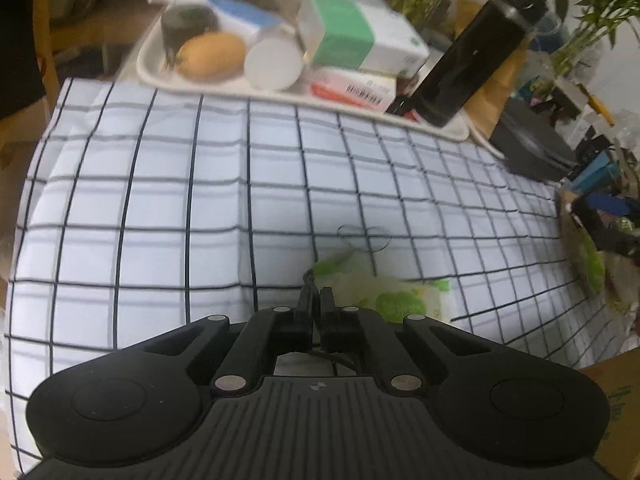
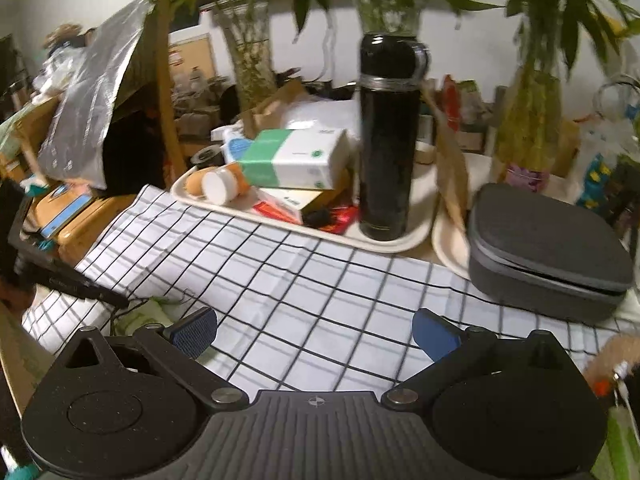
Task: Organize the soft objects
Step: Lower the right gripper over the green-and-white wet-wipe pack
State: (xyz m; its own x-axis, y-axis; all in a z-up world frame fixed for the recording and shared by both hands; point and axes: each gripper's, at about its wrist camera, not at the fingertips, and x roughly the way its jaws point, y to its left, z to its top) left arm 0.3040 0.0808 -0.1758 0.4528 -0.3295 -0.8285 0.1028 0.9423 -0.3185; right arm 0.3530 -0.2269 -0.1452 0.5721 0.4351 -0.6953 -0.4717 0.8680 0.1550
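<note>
Lying on the checked cloth (image 1: pixel 280 184) just ahead of the left gripper (image 1: pixel 318 300) is a green-and-white soft packet (image 1: pixel 392 300), probably wipes. The left jaws are together, seemingly pinching its near corner or a cord. It looks light and floppy; grip an edge. The right gripper (image 2: pixel 316 334) is wide apart, empty.

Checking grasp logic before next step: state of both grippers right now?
Left gripper: closed, fingers together at the edge of the green-and-white cloth; whether it pinches the cloth cannot be told.
Right gripper: open, holding nothing, above the checked cloth.
</note>
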